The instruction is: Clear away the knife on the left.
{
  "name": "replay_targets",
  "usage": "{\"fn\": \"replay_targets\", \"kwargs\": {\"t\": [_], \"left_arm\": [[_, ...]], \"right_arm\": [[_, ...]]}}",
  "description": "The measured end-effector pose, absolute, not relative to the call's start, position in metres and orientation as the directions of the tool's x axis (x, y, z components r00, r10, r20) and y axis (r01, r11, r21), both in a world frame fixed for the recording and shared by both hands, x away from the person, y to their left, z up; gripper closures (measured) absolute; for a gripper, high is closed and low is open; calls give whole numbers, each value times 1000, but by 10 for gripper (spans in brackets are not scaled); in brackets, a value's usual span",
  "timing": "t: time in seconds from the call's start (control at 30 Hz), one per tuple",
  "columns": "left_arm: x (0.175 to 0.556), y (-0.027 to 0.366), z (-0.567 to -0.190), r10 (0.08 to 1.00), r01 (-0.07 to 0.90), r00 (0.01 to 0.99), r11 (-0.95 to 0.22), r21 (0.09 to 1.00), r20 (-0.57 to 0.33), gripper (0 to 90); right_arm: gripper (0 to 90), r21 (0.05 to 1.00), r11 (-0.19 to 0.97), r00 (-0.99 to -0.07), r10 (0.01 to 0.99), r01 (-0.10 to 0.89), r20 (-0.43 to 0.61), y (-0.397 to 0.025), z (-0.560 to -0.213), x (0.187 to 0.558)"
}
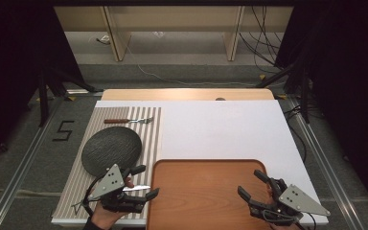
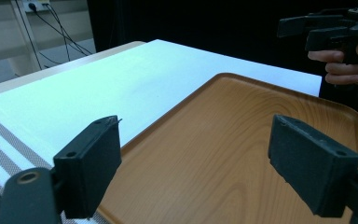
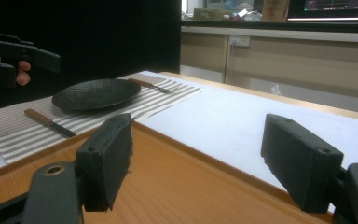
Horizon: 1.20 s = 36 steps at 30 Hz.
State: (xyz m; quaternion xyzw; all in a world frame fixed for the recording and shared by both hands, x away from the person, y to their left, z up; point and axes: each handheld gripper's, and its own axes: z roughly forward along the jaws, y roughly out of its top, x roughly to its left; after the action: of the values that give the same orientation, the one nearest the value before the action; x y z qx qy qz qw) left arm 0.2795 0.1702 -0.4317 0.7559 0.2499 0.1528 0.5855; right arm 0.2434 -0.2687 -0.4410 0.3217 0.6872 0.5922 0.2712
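Tray (image 1: 206, 191): orange-brown wood grain, rounded corners, raised rim; left tool (image 1: 143, 181), right tool (image 1: 250, 184) wide open, empty.

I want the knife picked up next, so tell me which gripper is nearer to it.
Left. The left gripper hangs right over the knife on the striped mat beside the tray. The right gripper is across the tray, at its far right edge.

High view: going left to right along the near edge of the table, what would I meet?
Striped placemat → left claw → wooden tray → right claw
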Motion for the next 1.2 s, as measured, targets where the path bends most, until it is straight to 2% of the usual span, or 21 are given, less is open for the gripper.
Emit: {"fn": "replay_targets", "kwargs": {"t": [0.8,1.2], "left_arm": [[285,202,-417,575,248,817,-279,928,-45,168],[288,212,-416,570,298,821,-402,865,-18,170]], "right_arm": [[261,987,93,-652,758,128,13,-269,-441,244],[261,987,95,-655,756,127,11,-269,-441,245]]}}
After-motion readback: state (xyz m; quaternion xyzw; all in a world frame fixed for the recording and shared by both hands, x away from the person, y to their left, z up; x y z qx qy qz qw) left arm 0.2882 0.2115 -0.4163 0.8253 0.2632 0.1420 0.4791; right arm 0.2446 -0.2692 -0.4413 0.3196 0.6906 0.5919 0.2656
